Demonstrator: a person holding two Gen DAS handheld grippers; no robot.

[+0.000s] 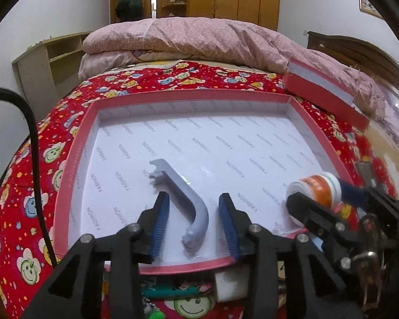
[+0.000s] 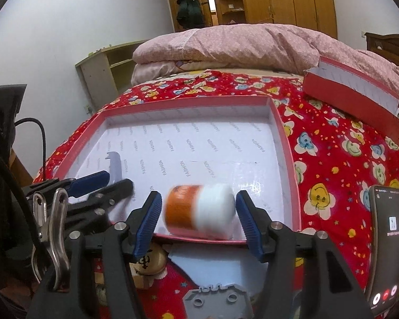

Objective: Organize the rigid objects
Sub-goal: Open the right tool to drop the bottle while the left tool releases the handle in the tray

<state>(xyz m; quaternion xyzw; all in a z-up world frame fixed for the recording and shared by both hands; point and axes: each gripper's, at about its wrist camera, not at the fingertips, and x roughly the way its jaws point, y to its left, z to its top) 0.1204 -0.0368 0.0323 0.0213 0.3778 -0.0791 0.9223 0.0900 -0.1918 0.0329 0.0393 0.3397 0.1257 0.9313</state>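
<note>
A: Here, on a bed with a red cartoon quilt [image 2: 340, 159], two hand-held grippers work at the near rim of a shallow pink box [image 1: 74, 159]. Nearest the lens, at six o'clock in the right wrist view, a grey plastic plate [image 2: 215, 299] and a wooden block [image 2: 143, 268] wait outside it.

B: And the risk?

A: The orange-and-white jar [image 2: 199, 210] looks the likeliest trouble. It lies on its side, blurred, just over the box's near wall between the spread fingers of the right gripper [image 2: 198, 212]. Neither pad seems to press it, so it may be falling or rolling; a round jar could roll off across the slick white floor of the box, or tip back over the low rim.

B: The left side?

A: The left gripper [image 1: 194, 218] also stands wide apart, straddling a grey curved bracket [image 1: 183, 199] that lies flat inside the box. Whether a pad touches it, I cannot tell. Closing carelessly could nudge it askew.

B: How are the tools held?

A: Both point toward twelve o'clock, low and nearly level over the near rim, side by side and close, so a clash of fingers is possible.

B: Farther out?

A: A phone [image 2: 385, 242] lies at four o'clock, the box lid [image 2: 359, 98] at two, and a folded pink duvet [image 2: 226, 45] at twelve.
</note>
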